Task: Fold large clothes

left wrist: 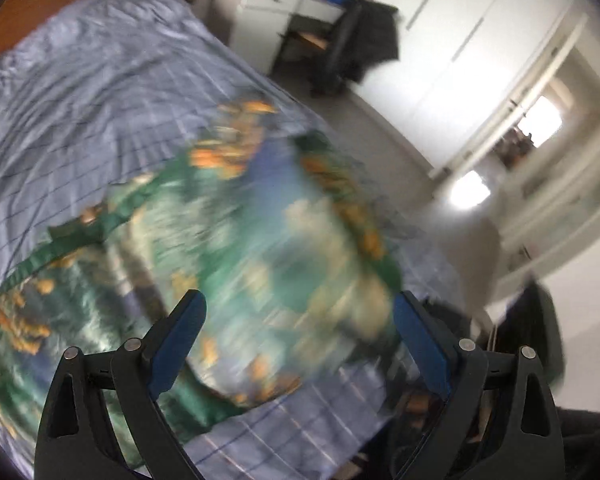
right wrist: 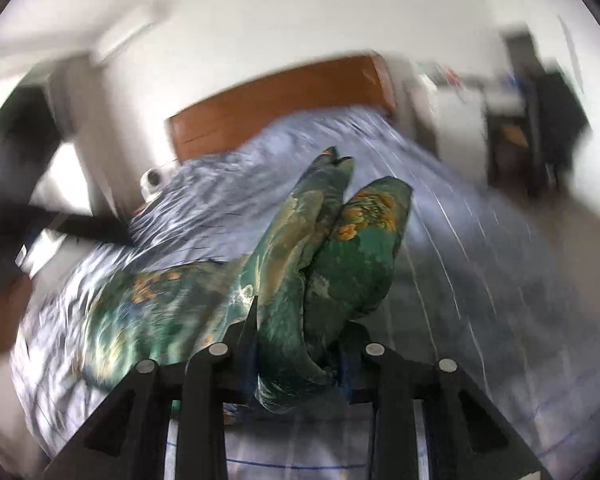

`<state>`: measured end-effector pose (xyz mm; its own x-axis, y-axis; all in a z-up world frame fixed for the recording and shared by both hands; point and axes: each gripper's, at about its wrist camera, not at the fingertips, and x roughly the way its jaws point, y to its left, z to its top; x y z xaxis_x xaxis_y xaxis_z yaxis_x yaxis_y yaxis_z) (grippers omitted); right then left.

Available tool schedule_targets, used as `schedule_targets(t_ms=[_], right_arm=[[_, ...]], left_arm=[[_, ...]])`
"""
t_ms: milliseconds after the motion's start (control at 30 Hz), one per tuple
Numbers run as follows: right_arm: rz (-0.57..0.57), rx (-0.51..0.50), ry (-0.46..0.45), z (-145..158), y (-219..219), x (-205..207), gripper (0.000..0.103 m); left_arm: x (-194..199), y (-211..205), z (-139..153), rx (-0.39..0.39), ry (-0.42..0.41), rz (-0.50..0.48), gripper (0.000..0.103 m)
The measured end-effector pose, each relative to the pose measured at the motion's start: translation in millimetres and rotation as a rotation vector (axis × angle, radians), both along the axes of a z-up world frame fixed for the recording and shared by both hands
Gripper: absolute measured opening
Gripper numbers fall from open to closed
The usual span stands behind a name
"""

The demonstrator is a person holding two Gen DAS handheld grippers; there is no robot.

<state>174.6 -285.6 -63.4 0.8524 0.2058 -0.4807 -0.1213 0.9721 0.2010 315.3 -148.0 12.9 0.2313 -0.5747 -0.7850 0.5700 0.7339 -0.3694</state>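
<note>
Folding is at an early stage: the green patterned garment lies spread and rumpled on the bed, no tidy fold visible. Right gripper is clamped on a bunched edge, per the right wrist view alone. Left gripper stands open, empty, above the cloth.

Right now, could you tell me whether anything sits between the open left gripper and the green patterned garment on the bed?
Nothing visible does. The left gripper hangs open directly over the green garment, which lies on the blue bedspread. The right gripper is already shut on a bunched fold.
</note>
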Motion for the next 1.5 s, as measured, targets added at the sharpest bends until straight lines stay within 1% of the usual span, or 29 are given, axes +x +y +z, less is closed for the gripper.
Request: schedule_targets(t_ms=[33, 100, 200, 233, 333, 367, 400, 433, 467, 500, 567, 600, 633, 700, 733, 800, 833, 933, 967, 1033, 1067, 1133, 1200, 1233, 1300, 1333, 1367, 1500], right_arm=[[0.041, -0.059, -0.03, 9.4, 18.8, -3.5, 0.03], [0.116, -0.148, -0.071, 20.7, 49.5, -9.8, 0.03], [0.246, -0.313, -0.138, 28.4, 100.4, -22.0, 0.03], [0.278, -0.358, -0.156, 28.6, 113.5, -25.6, 0.03], [0.368, -0.44, -0.189, 28.7, 144.5, -38.3, 0.03], [0.408, -0.468, -0.205, 27.5, 154.5, -41.9, 0.03], [0.437, -0.497, -0.222, 25.4, 161.9, -45.6, 0.03], [0.456, -0.522, -0.232, 22.9, 167.1, -52.5, 0.03], [0.473, -0.545, -0.235, 20.4, 172.6, -56.0, 0.03], [0.479, -0.551, -0.225, 18.8, 175.0, -58.6, 0.03], [0.491, -0.518, -0.203, 18.9, 173.6, -55.5, 0.036], [0.501, -0.496, -0.195, 22.4, 172.7, -56.5, 0.042], [0.531, -0.444, -0.174, 28.3, 167.7, -55.6, 0.055], [0.562, -0.34, -0.129, 41.9, 151.1, -53.5, 0.068], [0.561, -0.297, -0.122, 47.4, 143.5, -51.3, 0.068], [0.536, -0.239, -0.095, 52.6, 130.8, -39.0, 0.068], [0.511, -0.231, -0.076, 52.2, 125.8, -28.9, 0.068], [0.434, -0.252, -0.018, 43.5, 120.8, 7.5, 0.067], [0.431, -0.251, 0.004, 39.9, 124.0, 18.0, 0.066], [0.449, -0.248, 0.048, 32.3, 136.9, 39.7, 0.048], [0.465, -0.241, 0.069, 27.5, 145.6, 48.8, 0.045], [0.501, -0.208, 0.116, 13.1, 165.8, 65.6, 0.044], [0.54, -0.191, 0.146, 0.8, 186.8, 73.6, 0.044], [0.566, -0.189, 0.162, -6.6, 197.6, 76.4, 0.044], [0.608, -0.212, 0.193, -24.8, 220.4, 78.3, 0.044], [0.625, -0.212, 0.224, -34.2, 228.3, 81.3, 0.044], [0.642, -0.204, 0.273, -46.2, 235.4, 86.5, 0.044], [0.641, -0.192, 0.353, -79.3, 244.7, 98.5, 0.044]], left_arm=[[4.3, -1.1, 5.0, 0.013, 0.006, -0.012, 0.095], [5.9, 2.2, 10.0, 0.056, -0.007, -0.007, 0.095], [2.4, 14.0, 8.4, 0.138, -0.015, 0.023, 0.096], [-0.4, 19.7, 4.9, 0.189, -0.031, 0.042, 0.096], [-7.0, 25.0, -9.2, 0.33, -0.085, 0.091, 0.095], [-8.4, 27.3, -15.7, 0.375, -0.098, 0.109, 0.082], [-8.7, 30.8, -21.7, 0.415, -0.107, 0.131, 0.052], [-8.4, 36.1, -27.4, 0.436, -0.105, 0.149, 0.045], [-7.2, 44.4, -30.1, 0.401, -0.082, 0.155, 0.035], [-6.0, 51.5, -31.4, 0.371, -0.067, 0.157, 0.031], [-4.3, 69.4, -31.9, 0.342, -0.057, 0.155, 0.03], [-3.0, 78.6, -31.2, 0.338, -0.06, 0.158, 0.03], [-0.5, 95.8, -32.1, 0.335, -0.064, 0.17, 0.03], [4.3, 122.9, -35.4, 0.322, -0.058, 0.196, 0.03], [9.2, 147.2, -39.4, 0.306, -0.04, 0.228, 0.03], [16.9, 177.8, -46.1, 0.282, -0.013, 0.273, 0.03], [21.1, 200.2, -53.2, 0.269, 0.006, 0.305, 0.03], [22.0, 239.4, -70.3, 0.252, 0.039, 0.367, 0.03], [22.2, 255.0, -77.7, 0.249, 0.046, 0.391, 0.03], [22.7, 273.7, -86.4, 0.238, 0.056, 0.422, 0.03], [22.0, 282.8, -91.1, 0.227, 0.062, 0.435, 0.03], [23.8, 290.7, -96.1, 0.207, 0.073, 0.454, 0.03], [26.0, 305.2, -106.9, 0.179, 0.092, 0.47, 0.031], [25.6, 311.6, -114.4, 0.166, 0.106, 0.48, 0.031], [24.7, 322.5, -129.5, 0.164, 0.128, 0.498, 0.033], [26.0, 326.3, -136.2, 0.159, 0.14, 0.504, 0.034], [26.1, 331.9, -147.7, 0.135, 0.162, 0.513, 0.035], [26.2, 347.9, -173.9, 0.04, 0.194, 0.539, 0.038]])
